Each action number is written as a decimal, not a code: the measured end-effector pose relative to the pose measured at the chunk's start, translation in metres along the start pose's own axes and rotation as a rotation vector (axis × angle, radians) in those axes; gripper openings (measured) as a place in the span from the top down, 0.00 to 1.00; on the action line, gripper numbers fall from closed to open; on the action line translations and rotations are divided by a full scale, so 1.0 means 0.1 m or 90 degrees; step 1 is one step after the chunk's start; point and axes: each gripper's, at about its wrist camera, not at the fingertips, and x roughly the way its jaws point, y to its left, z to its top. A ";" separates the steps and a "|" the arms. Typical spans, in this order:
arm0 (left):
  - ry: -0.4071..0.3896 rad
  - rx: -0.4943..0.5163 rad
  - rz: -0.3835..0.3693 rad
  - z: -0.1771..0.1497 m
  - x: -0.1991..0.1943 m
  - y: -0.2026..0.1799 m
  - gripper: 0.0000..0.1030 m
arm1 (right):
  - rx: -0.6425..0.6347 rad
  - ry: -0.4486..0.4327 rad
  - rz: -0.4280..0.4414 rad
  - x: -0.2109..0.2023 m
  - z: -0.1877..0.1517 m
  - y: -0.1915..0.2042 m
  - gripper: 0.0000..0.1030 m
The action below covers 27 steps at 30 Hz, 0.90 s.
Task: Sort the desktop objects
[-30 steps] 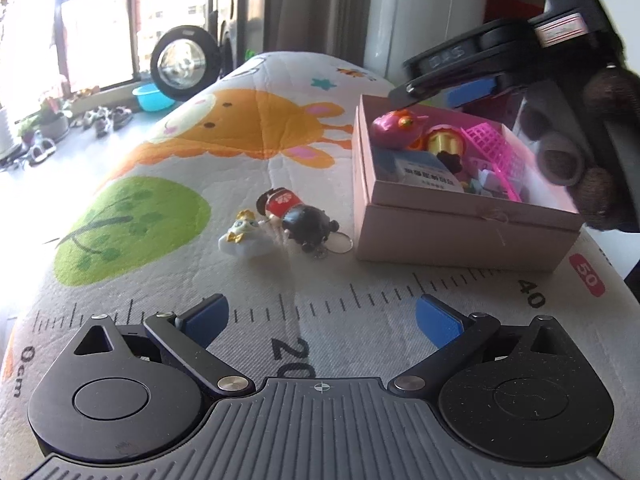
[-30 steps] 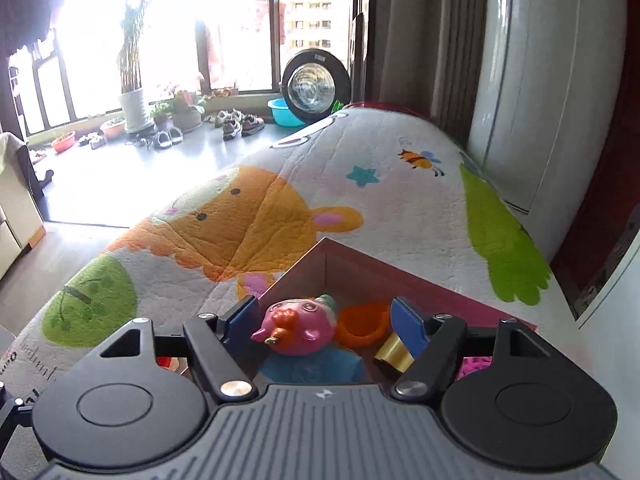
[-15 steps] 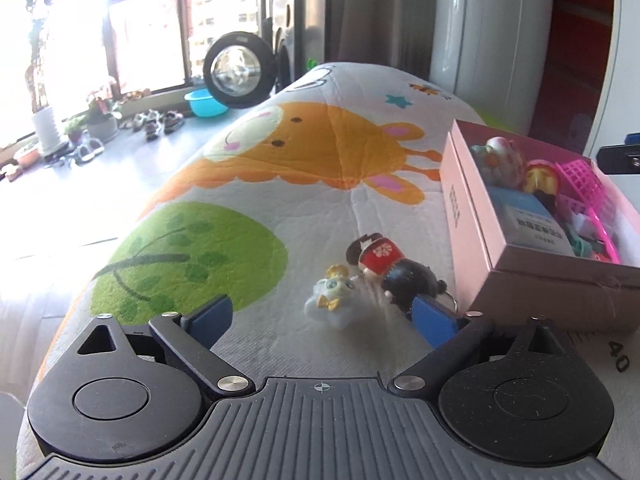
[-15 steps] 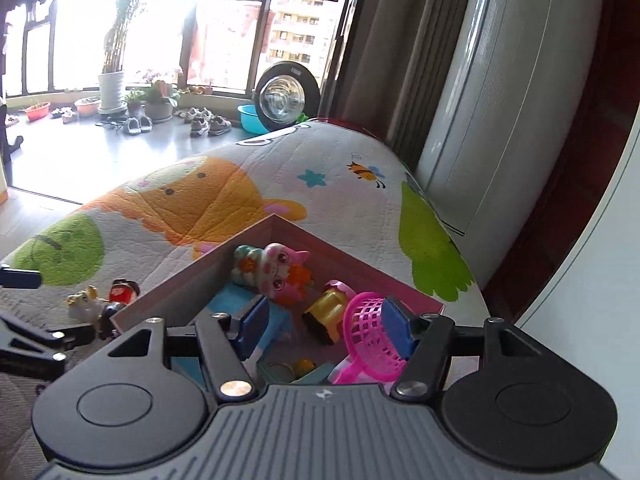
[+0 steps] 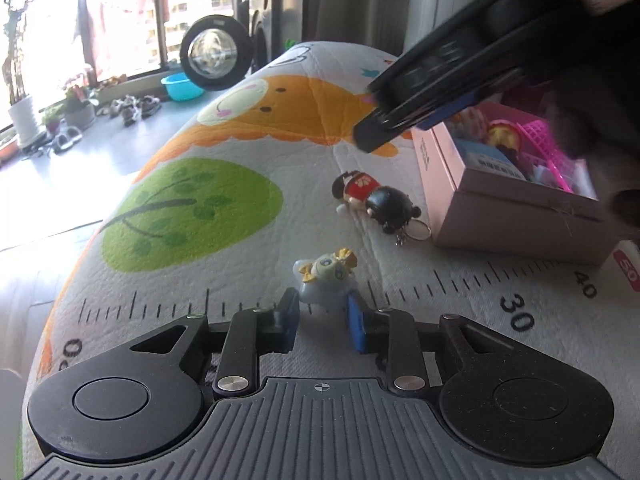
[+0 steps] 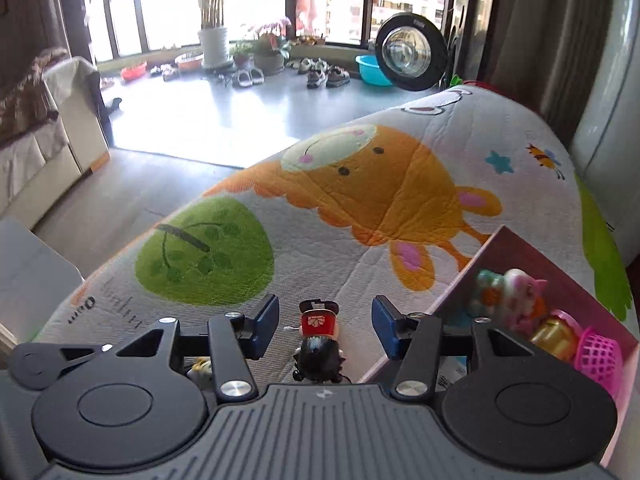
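A small white sheep figure with yellow horns lies on the printed mat, and my left gripper is shut on its lower part. A black-haired doll keychain in a red top lies just beyond it. In the right wrist view the same doll lies between the open fingers of my right gripper, which hovers above it and holds nothing. The right gripper also shows in the left wrist view at the upper right. The pink box with several toys stands to the right.
The box shows in the right wrist view with a pig toy and a pink basket inside. The mat carries a ruler print, a green tree and an orange giraffe. The mat's left edge drops to the floor.
My left gripper has moved forward and closed on the sheep figure. My right gripper has let the pig toy go in the box and swung left over the doll keychain.
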 end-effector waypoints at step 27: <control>-0.011 0.020 -0.021 -0.11 -0.12 -0.05 0.08 | -0.020 0.072 -0.095 -0.49 -1.33 -0.20 0.71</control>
